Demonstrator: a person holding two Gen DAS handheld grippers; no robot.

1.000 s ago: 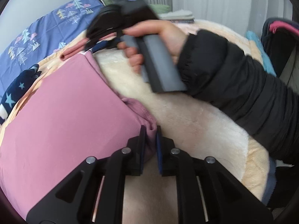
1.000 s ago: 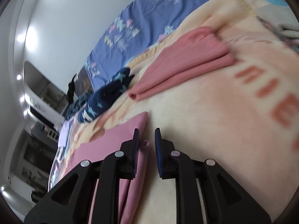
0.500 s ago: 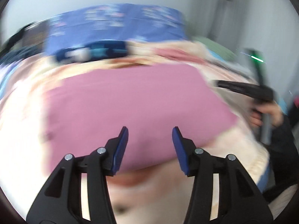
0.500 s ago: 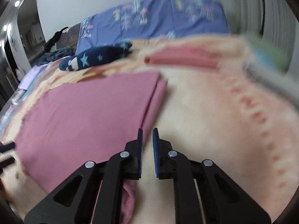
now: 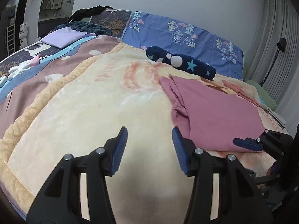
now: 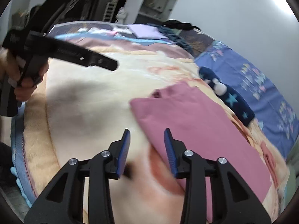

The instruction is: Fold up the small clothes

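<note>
A pink garment [image 5: 214, 115] lies folded flat on the cream blanket [image 5: 93, 102], right of my left gripper [image 5: 149, 136]. That gripper is open over bare blanket with nothing between its fingers. In the right wrist view my right gripper [image 6: 147, 138] hovers at the near edge of the pink garment [image 6: 196, 127]. Its jaws are opening and the pads press on nothing. The right gripper [image 5: 248, 143] also shows side-on at the garment's near right corner. A hand [image 6: 24, 82] holds the left gripper at upper left there.
A navy star-print garment [image 5: 183, 61] and a folded salmon piece [image 5: 239, 91] lie beyond the pink one. A lilac folded cloth [image 5: 61, 37] sits far left, a blue tree-print sheet [image 5: 177, 35] at the head, and curtains [image 5: 280, 46] hang at right.
Both grippers held the pink garment's edge a second ago. They have let go, opened and swung back toward the near side. The garment now lies folded on the blanket.
</note>
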